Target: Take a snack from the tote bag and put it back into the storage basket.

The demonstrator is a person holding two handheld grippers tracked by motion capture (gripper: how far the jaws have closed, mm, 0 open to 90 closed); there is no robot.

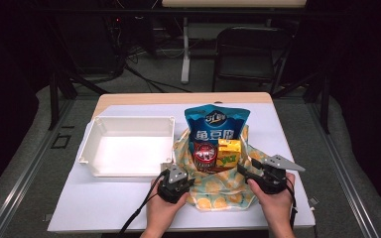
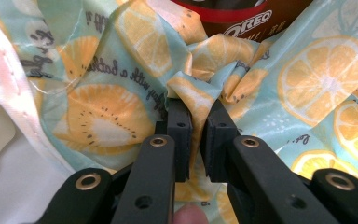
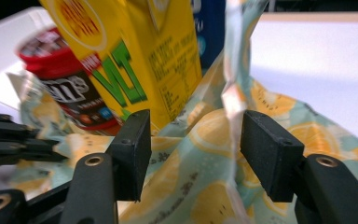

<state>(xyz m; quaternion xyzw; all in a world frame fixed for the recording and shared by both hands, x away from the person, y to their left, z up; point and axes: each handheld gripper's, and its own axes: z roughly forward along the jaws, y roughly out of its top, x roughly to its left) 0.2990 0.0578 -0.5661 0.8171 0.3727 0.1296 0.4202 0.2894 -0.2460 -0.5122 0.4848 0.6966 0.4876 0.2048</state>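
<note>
Lemon-printed cloth (image 1: 223,191) lay spread on the counter (image 1: 104,203), just beside a white tray (image 1: 92,144), with a blue snack bag (image 1: 217,126), a yellow juice carton (image 1: 228,152) and a red-lidded cookie tub (image 1: 206,156) standing on it. We had our left tool (image 2: 196,119) clamped on a pinched fold of the cloth near its front edge. Our right tool (image 3: 193,140) stood apart, a raised fold between its jaws but not gripped. We judged that pulling with one side loose could tip the carton and tub, or let the fold slip free.
</note>
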